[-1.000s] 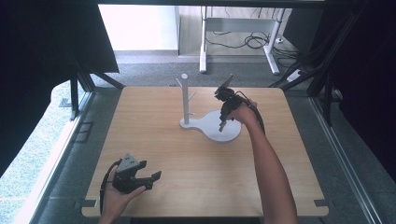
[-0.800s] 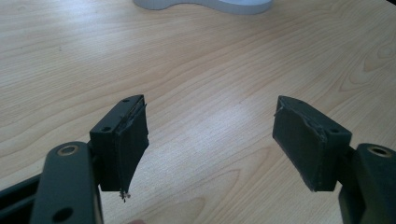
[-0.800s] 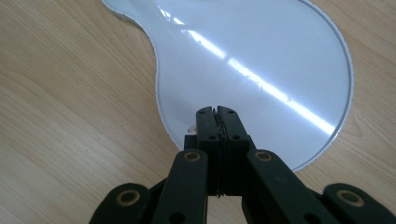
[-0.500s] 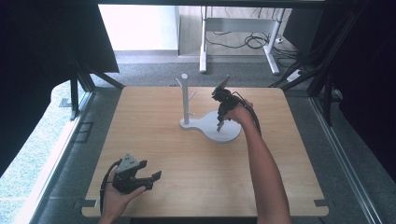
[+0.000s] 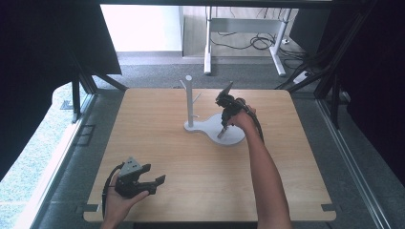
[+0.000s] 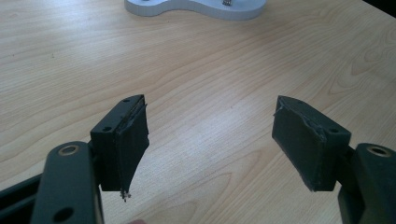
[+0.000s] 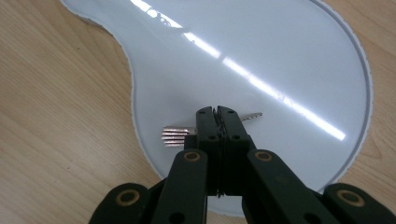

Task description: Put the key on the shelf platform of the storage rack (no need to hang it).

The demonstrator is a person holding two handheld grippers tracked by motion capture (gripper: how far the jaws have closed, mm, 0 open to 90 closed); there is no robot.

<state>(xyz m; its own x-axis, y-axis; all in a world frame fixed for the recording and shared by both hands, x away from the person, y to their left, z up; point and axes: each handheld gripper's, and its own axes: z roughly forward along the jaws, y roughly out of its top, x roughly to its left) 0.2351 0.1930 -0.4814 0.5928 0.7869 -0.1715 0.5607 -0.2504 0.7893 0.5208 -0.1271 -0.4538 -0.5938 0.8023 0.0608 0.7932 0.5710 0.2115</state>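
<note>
Small metal fork [image 7: 180,135], gripped at mid-handle, hovering crosswise just above the glossy white pear-shaped stand base [image 7: 289,56]. Clamped tight on it, jaws fully closed: right gripper [image 7: 217,112]. Apparently mid-transfer, fork not yet set down or hung on the white upright peg post [image 5: 189,98]. Idle near the wooden table's [image 5: 286,191] front edge, jaws wide apart and empty: left gripper [image 6: 210,140].

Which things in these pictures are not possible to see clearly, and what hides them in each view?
- Metal piece held by the right gripper: in the right gripper view the shut jaws cover its middle, so its full shape is unclear.
- Same piece in the high view: too small to identify.
- White base in the left gripper view: cut off by the top edge, its post hidden.
- Left gripper jaws in the high view: small.
</note>
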